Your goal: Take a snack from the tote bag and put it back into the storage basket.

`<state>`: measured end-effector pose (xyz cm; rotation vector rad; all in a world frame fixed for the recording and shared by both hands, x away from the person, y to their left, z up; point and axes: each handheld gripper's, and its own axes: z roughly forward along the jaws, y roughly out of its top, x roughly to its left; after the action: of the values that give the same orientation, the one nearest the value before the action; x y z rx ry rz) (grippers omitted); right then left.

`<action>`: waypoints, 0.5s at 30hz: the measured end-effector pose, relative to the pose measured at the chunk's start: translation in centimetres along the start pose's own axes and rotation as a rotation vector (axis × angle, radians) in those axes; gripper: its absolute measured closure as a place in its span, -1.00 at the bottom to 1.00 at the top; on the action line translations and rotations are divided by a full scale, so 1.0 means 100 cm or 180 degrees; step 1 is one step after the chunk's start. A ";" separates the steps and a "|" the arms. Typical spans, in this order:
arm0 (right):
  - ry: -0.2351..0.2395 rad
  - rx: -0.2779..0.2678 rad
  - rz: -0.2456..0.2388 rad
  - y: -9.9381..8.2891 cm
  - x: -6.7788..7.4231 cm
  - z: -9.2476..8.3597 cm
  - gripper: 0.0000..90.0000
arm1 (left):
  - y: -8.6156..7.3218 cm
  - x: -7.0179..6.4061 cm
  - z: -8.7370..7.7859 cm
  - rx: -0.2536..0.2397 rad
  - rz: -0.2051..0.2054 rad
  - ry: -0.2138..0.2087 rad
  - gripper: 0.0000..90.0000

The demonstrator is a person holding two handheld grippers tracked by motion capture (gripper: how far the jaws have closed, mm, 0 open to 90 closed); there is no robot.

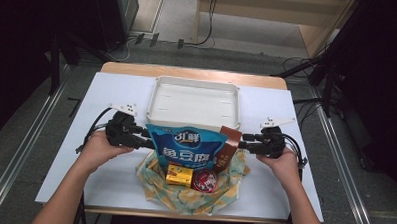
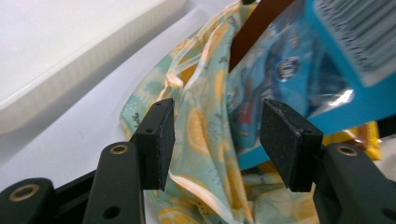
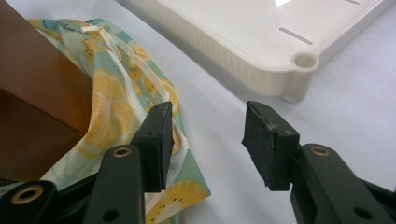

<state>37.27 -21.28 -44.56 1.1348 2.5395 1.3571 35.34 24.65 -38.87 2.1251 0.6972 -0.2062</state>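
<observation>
A mint-green fabric bag printed with yellow citrus slices lies open at the near middle of the white table. Standing in it are a blue foil snack pouch with white lettering and, to its right, a brown cardboard box. Nearer in the bag lie a small yellow carton and a round red-lidded tin. A shallow white plastic tray sits just beyond the bag, toward the far edge.

The left gripper is level at the left edge of the bag, pointing right. In the left gripper view its jaws stand wide apart; the bag's rim and the pouch's corner lie between them, but the pads press on neither.

The right gripper is level at the right edge of the bag, pointing left. In the right gripper view its jaws are parted, one pad just beside the bag's rim, bare table between them. Nothing is gripped.
</observation>
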 end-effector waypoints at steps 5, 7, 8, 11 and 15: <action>-0.0025 0.0017 0.0009 0.000 -0.002 0.001 0.18 | -0.001 -0.003 -0.009 0.0030 0.0038 -0.0036 0.01; -0.0038 0.0023 0.0015 0.000 -0.003 0.002 0.17 | -0.001 -0.003 -0.014 0.0026 0.0072 -0.0037 0.00; -0.0040 0.0026 0.0021 0.000 -0.004 0.003 0.17 | -0.001 -0.004 -0.016 0.0009 0.0052 -0.0014 0.00; -0.0041 0.0028 0.0056 -0.001 -0.006 0.004 0.17 | 0.000 -0.007 -0.023 0.0004 0.0093 0.0019 0.00; -0.0055 0.0003 0.0065 0.000 -0.007 0.004 0.16 | 0.003 -0.015 -0.032 -0.0048 0.0178 -0.0001 0.00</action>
<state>37.90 -21.40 -45.02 1.1709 2.5240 1.3445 33.92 26.46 -36.15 2.1271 0.6364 -0.1703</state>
